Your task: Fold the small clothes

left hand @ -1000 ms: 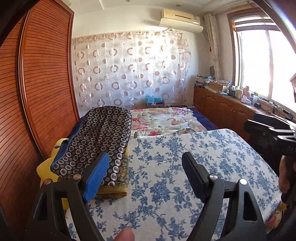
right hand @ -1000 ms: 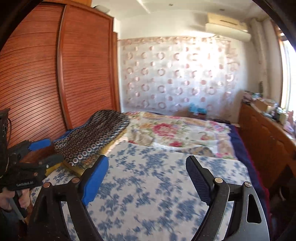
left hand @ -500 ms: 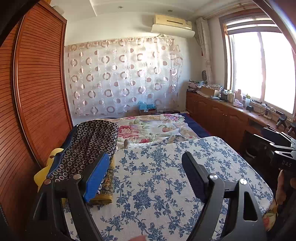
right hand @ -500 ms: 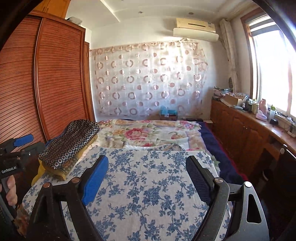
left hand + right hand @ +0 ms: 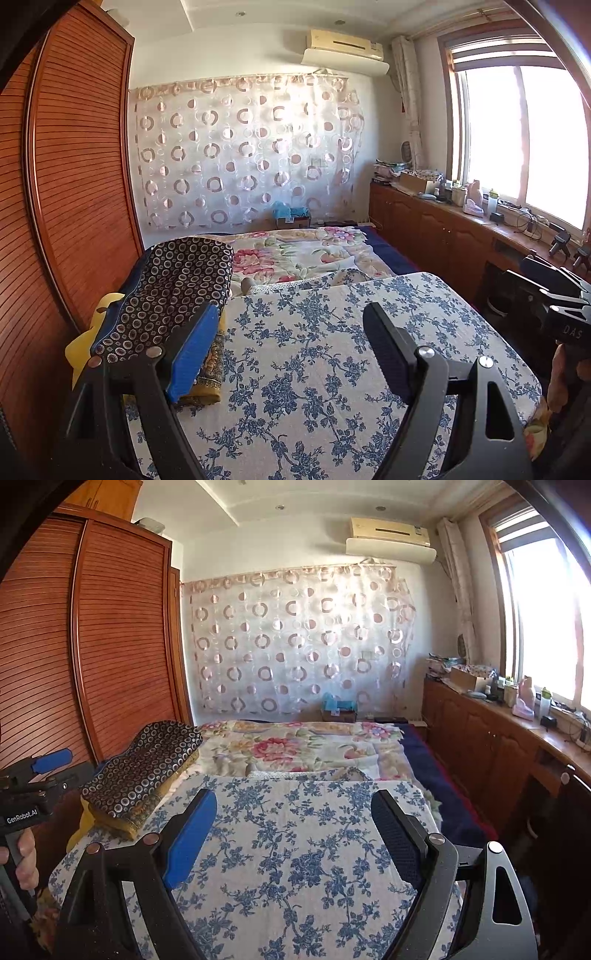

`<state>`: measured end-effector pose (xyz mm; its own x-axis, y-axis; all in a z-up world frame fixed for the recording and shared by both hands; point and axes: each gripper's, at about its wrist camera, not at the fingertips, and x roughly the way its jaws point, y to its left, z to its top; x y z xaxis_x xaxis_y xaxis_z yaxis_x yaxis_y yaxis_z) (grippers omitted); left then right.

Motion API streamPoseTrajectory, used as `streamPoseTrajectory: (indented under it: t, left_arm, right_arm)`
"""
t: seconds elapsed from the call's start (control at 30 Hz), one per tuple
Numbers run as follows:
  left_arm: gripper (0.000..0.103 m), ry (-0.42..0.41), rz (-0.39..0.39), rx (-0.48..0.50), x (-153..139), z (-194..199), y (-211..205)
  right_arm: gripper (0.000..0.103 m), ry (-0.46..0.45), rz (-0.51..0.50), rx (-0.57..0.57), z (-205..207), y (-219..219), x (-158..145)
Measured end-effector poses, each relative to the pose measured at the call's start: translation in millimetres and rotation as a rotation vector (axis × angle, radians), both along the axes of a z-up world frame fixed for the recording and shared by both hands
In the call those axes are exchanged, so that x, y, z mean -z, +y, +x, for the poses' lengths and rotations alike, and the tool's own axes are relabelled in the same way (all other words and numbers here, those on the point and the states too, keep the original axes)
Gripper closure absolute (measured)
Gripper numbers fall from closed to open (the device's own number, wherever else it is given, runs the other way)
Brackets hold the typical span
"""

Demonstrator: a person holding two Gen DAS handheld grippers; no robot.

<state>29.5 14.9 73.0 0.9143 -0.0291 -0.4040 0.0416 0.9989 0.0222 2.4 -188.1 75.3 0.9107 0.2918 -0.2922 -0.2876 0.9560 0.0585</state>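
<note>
Big blue-floral white cotton spread (image 5: 332, 369) covers the work surface, nothing laid out on it. Task item as I read it: the stack of folded clothes, dark circle-print fabric on top, mustard patterned piece underneath (image 5: 166, 295), at the spread's left edge by the slatted wooden wardrobe (image 5: 74, 184). Looks soft, light, limp; likely to sag and slide off the stack. I'd pinch the top layer at a near corner or hem. Left gripper (image 5: 288, 354) and right gripper (image 5: 295, 838) both hang over the spread with jaws apart, holding nothing.

Sunlit window (image 5: 524, 140), slatted wooden wardrobe (image 5: 92, 646), circle-patterned curtain (image 5: 243, 151) behind bed (image 5: 295, 746).
</note>
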Motion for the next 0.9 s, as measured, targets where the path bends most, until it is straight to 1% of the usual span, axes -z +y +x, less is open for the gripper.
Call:
streamPoseTrajectory:
  t: [0.27,0.9]
  left_arm:
    - [0.022,0.0,-0.001,0.0,0.2,-0.1,0.3]
    - [0.022,-0.001,-0.002,0.0,0.7,-0.4,0.5]
  right_arm:
    - [0.016,-0.004,0.003,-0.001,6.6,-1.6,0.9]
    - [0.016,-0.006,0.004,-0.006,7.1,-9.1,2.5]
